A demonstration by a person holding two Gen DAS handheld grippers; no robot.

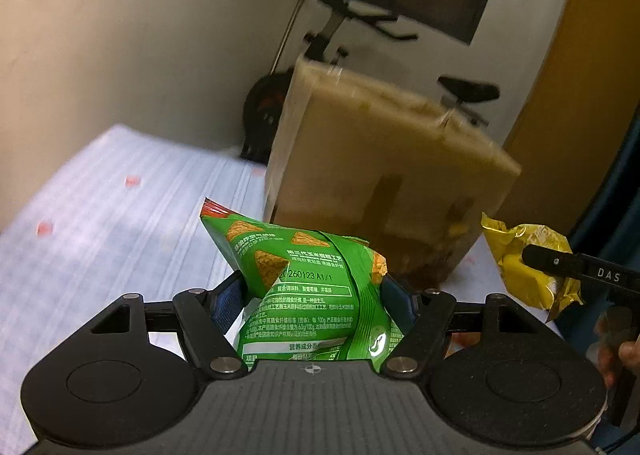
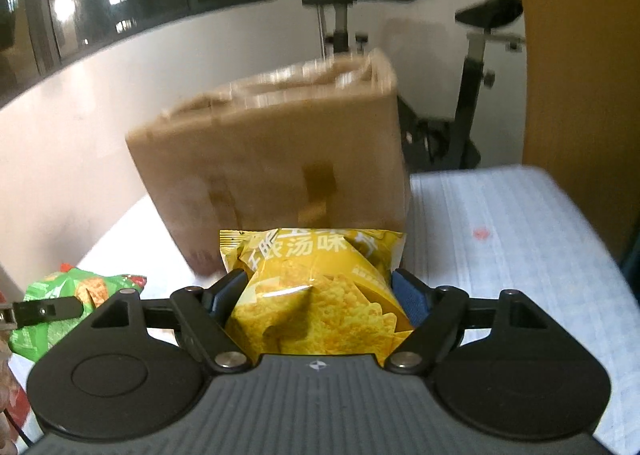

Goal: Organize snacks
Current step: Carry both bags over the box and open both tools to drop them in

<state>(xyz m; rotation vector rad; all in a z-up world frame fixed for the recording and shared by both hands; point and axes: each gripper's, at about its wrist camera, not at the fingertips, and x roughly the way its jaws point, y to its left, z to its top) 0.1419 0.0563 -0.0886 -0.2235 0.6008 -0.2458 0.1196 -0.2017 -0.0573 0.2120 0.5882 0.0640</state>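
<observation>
Left gripper [image 1: 314, 291] grasps a green snack bag [image 1: 304, 287] and right gripper [image 2: 320, 295] a yellow snack bag [image 2: 316, 295] above the table [image 2: 520, 239], apparently bound for the cardboard box [image 2: 272, 159] ahead, calling for release inside.

A crumpled green snack bag [image 1: 312, 291] and a puffy yellow snack bag [image 2: 320, 295] sit upright before a cardboard box [image 2: 276, 159].

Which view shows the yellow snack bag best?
The right wrist view: the yellow snack bag fills the middle, clamped between the right gripper jaws, its printed front readable. The left wrist view shows it only small at the right edge, crumpled and partly hidden by a gripper finger.
</observation>
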